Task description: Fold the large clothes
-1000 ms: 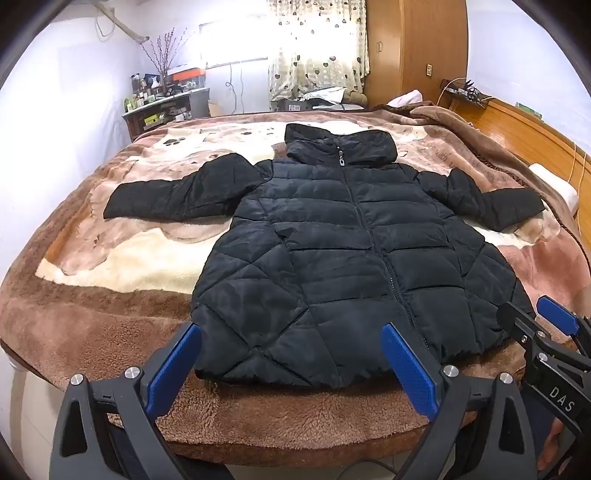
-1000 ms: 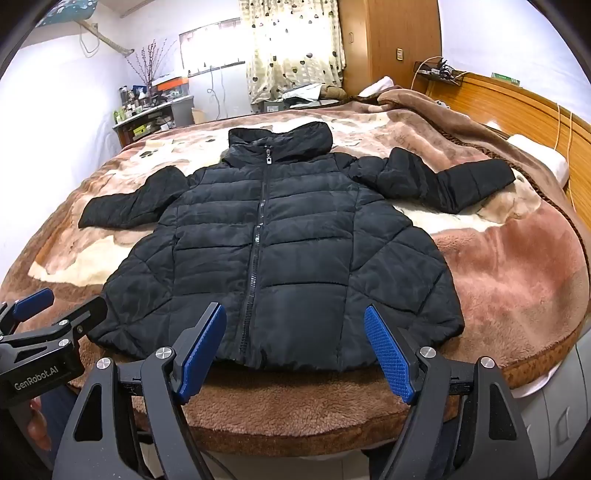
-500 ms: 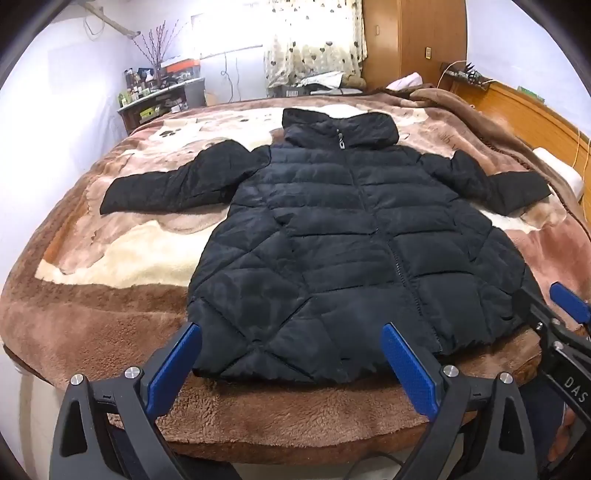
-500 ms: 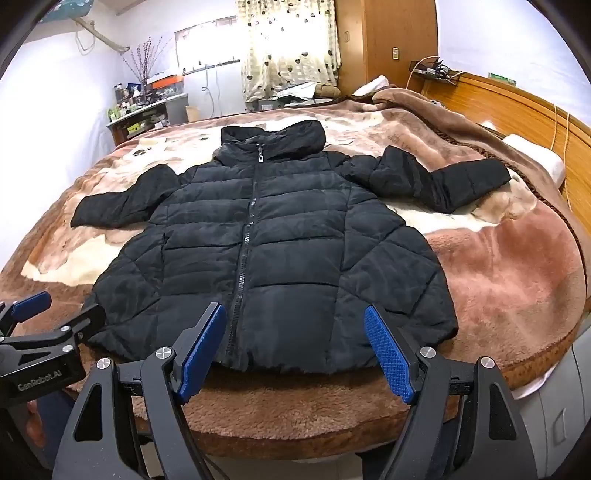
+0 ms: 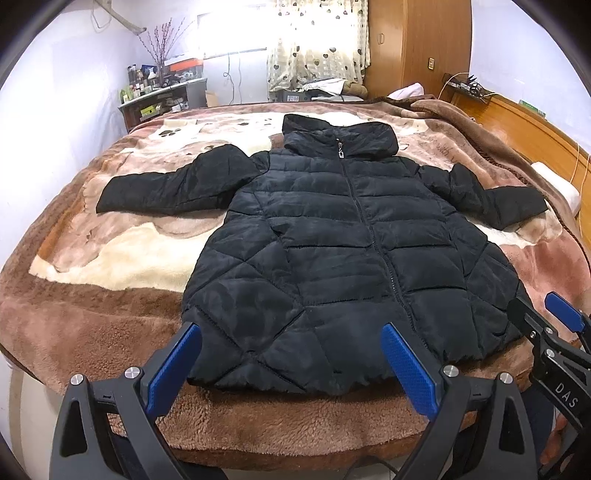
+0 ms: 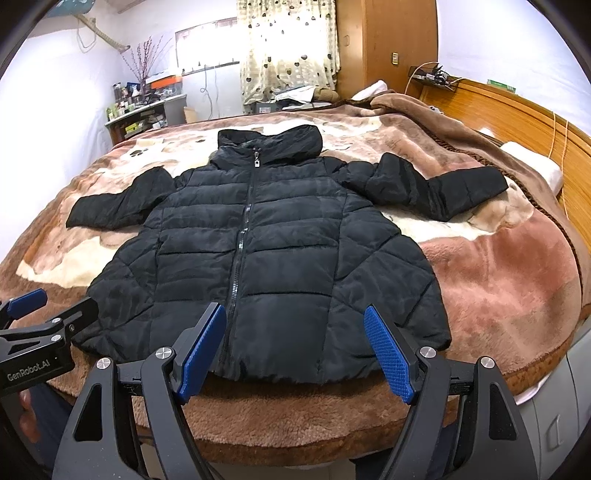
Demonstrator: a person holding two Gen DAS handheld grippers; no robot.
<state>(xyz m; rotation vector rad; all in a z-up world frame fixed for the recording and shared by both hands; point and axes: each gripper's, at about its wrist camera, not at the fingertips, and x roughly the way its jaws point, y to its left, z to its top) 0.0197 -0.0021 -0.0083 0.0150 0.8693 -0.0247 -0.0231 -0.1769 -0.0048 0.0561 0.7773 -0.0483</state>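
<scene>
Where a brown blanket point(image 5: 110, 325) covers the bed, the jacket point(image 5: 332, 258) lies flat — both grippers point(image 5: 291, 363) point(image 6: 295, 345) agape.

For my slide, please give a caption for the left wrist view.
Open left hand-held gripper faces the hem of a zipped black puffer jacket spread flat on a brown blanket.

Blown-out window point(image 5: 236, 33) glare, fisheye-bent edges, perhaps soft

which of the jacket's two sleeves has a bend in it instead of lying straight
The sleeve on the right gripper's side, toward the wooden headboard; it kinks at the elbow, while the other sleeve lies straight.
</scene>
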